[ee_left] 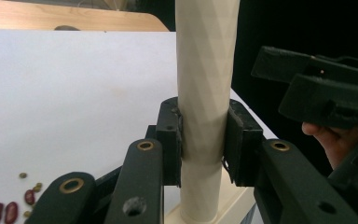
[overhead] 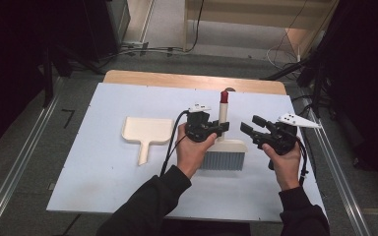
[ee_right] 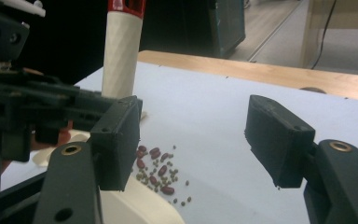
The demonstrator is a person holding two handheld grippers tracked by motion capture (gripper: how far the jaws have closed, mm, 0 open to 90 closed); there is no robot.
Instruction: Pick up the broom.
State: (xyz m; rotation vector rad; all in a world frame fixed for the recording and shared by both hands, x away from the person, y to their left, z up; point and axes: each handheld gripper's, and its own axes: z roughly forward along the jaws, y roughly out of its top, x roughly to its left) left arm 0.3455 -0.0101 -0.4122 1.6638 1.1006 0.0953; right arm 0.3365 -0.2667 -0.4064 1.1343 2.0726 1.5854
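Observation:
A hand brush stands upright on the white table, with grey bristles (overhead: 221,160) and a cream handle (overhead: 222,112) ending in a red tip (overhead: 223,96). My left gripper (overhead: 221,127) is shut on that handle; in the left gripper view both pads squeeze the cream handle (ee_left: 206,79). My right gripper (overhead: 249,126) hovers just right of the brush, jaws open and empty (ee_right: 191,135). A small pile of red and green beans (ee_right: 158,173) lies on the table beyond its jaws, next to the brush handle (ee_right: 120,56). The beans (ee_left: 10,208) also show low left in the left gripper view.
A cream dustpan (overhead: 145,133) lies flat left of the brush, its handle toward the near edge. The white board (overhead: 103,182) sits on a wooden table whose far edge (overhead: 192,79) shows. Metal rails (overhead: 19,162) run along both sides.

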